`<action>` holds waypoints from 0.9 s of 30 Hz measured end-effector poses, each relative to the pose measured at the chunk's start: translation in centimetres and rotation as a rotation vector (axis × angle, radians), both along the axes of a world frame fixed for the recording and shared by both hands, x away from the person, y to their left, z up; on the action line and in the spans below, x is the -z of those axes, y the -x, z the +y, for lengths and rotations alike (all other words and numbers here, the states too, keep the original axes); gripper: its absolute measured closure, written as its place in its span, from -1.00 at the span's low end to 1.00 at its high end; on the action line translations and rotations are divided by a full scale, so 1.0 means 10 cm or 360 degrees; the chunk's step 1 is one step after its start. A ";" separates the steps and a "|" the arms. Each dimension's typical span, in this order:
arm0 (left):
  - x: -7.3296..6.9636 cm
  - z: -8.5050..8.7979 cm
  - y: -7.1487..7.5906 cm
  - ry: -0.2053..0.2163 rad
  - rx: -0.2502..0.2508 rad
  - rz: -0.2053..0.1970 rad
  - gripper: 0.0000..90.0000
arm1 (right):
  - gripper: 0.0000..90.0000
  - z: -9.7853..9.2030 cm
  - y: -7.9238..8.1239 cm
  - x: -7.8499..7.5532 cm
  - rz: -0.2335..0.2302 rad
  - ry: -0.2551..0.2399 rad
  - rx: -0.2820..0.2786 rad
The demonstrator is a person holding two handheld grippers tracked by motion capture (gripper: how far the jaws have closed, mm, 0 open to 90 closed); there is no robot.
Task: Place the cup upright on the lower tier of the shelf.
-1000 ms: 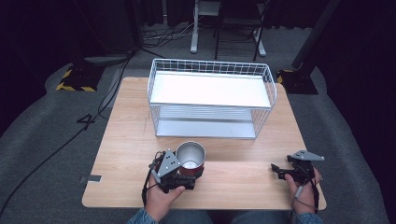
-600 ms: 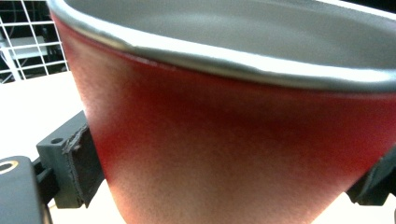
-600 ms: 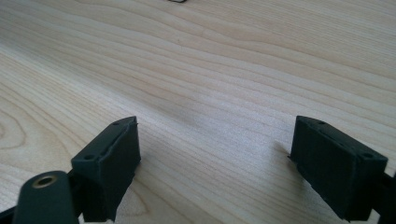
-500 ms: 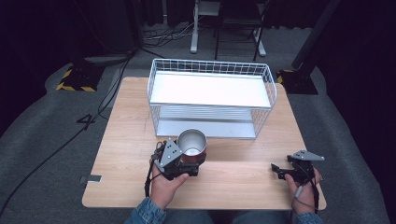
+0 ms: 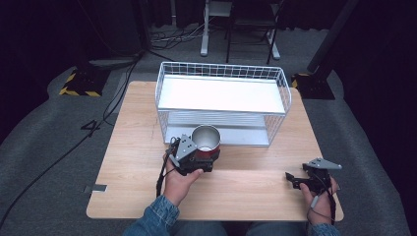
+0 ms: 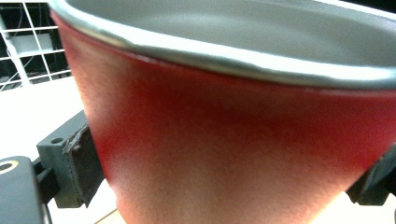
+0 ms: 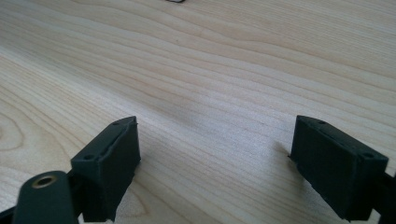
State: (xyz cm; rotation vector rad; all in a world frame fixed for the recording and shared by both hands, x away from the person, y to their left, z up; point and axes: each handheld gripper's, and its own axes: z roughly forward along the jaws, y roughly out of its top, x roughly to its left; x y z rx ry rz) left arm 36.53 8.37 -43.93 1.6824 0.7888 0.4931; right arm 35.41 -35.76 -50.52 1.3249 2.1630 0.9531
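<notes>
A red metal cup [image 5: 206,139] with a silver inside stands upright between the jaws of my left gripper [image 5: 204,157], just in front of the white wire rack [image 5: 221,93] and near its lower shelf opening. In the left gripper view the cup [image 6: 233,140] is very close, and a black pad [image 6: 81,163] presses its left side while the other jaw touches it at the right edge. My right gripper [image 5: 293,179] rests near the table's front right, open, with bare wood between its jaws [image 7: 215,163].
The two-level rack takes up the back half of the wooden table [image 5: 133,128]; its top shelf is a white board. Dark floor, cables and chair legs lie beyond the table's far edge.
My left gripper has carried the cup away from the front edge toward the rack, rising slightly. The right gripper has stayed in place.
</notes>
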 end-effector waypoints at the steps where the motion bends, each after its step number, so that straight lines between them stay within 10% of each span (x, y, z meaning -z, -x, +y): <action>1: 0.00 0.00 -0.02 -0.0004 0.0002 -0.0005 -0.85 | -0.65 0.00 0.00 0.00 0.0000 0.0000 0.0002; 27: 0.23 -0.14 -0.58 0.0028 -0.0184 0.0038 -0.85 | -0.64 0.01 0.01 0.00 -0.0010 0.0010 0.0004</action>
